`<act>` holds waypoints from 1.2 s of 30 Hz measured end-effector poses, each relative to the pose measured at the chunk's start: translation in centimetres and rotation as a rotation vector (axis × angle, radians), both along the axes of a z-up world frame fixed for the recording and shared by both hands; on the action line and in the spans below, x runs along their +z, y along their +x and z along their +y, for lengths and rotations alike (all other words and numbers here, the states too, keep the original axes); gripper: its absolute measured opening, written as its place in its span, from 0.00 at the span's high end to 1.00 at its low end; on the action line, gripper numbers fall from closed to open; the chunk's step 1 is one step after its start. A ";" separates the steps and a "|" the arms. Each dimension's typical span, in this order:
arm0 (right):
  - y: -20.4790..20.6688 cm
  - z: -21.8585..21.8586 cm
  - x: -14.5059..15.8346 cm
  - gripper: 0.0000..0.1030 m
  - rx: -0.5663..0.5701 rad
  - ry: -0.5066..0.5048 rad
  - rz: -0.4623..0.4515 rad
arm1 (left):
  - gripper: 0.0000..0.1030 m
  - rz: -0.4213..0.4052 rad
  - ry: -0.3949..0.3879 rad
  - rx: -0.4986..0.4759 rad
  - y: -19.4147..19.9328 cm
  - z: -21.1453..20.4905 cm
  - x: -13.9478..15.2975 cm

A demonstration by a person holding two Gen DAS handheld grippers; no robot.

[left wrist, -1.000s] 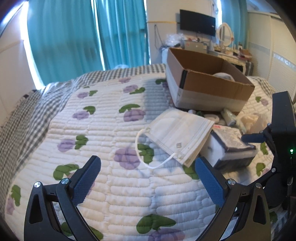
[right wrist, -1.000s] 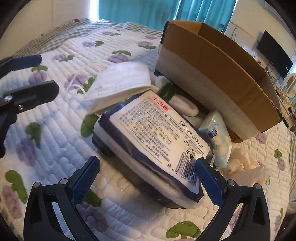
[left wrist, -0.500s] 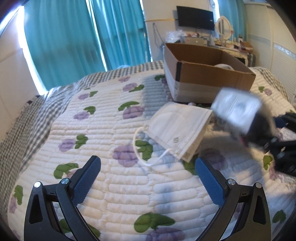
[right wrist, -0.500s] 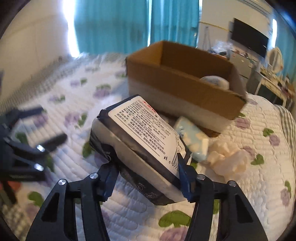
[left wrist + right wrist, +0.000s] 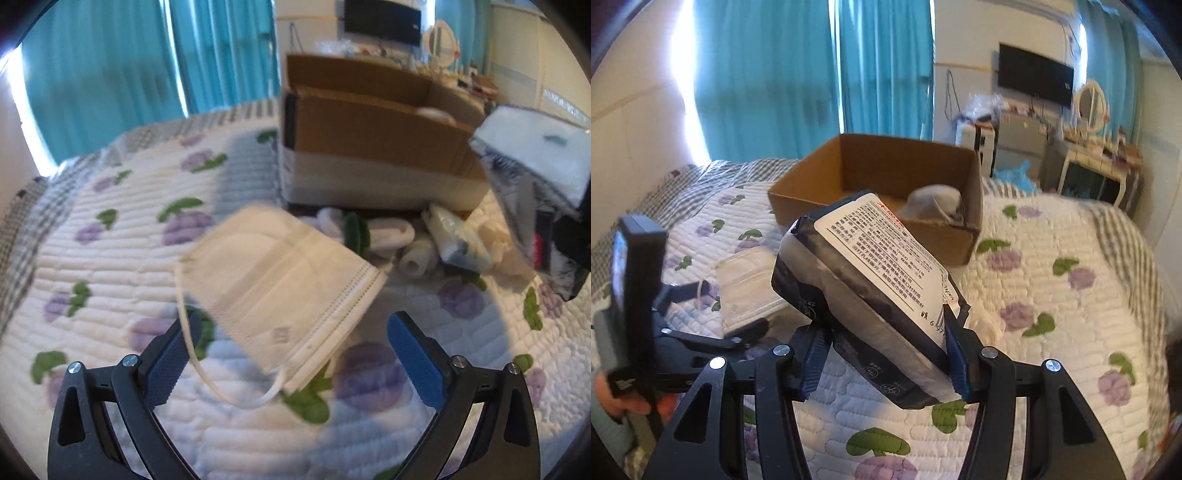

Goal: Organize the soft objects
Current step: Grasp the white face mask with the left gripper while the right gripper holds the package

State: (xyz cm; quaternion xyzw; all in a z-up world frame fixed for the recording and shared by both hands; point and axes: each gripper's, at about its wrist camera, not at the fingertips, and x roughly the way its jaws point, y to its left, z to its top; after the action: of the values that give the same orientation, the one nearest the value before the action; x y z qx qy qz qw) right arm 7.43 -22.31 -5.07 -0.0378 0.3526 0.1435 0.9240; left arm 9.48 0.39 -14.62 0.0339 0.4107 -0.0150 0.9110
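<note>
My right gripper (image 5: pixel 886 354) is shut on a dark tissue pack (image 5: pixel 871 280) with a white label and holds it in the air in front of the open cardboard box (image 5: pixel 849 166). The pack also shows at the right edge of the left wrist view (image 5: pixel 532 177). My left gripper (image 5: pixel 291 354) is open and empty, low over the quilt, with a white face mask (image 5: pixel 284 288) lying between and just beyond its fingers. A grey soft object (image 5: pixel 934 203) lies inside the box.
White rolled socks (image 5: pixel 388 232), a small light-blue tissue packet (image 5: pixel 454 236) and a crumpled white item (image 5: pixel 495 236) lie on the quilt in front of the cardboard box (image 5: pixel 369 147). Teal curtains hang behind the bed, and a dresser stands to the right.
My right gripper closed on the tissue pack and lifted it off the quilt up toward the box. My left gripper moved forward, closer to the face mask.
</note>
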 end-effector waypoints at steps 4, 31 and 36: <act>0.6 -0.6 -0.5 0.47 -0.007 0.025 0.031 | 0.24 0.081 -0.004 -0.030 1.9 -0.6 -1.9; -5.9 0.5 4.8 0.47 0.019 0.044 -0.053 | 0.94 -0.137 -0.077 -0.075 -6.3 1.2 9.8; -6.6 0.6 6.9 0.47 0.028 0.050 -0.089 | 0.94 -0.196 -0.073 -0.105 -7.0 0.6 12.9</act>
State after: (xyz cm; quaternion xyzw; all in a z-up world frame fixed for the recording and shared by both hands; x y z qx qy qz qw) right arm 0.86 -21.69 1.80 -0.0258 0.3069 0.1633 0.9373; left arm 2.51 0.98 -1.76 0.0234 0.3166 -0.0745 0.9453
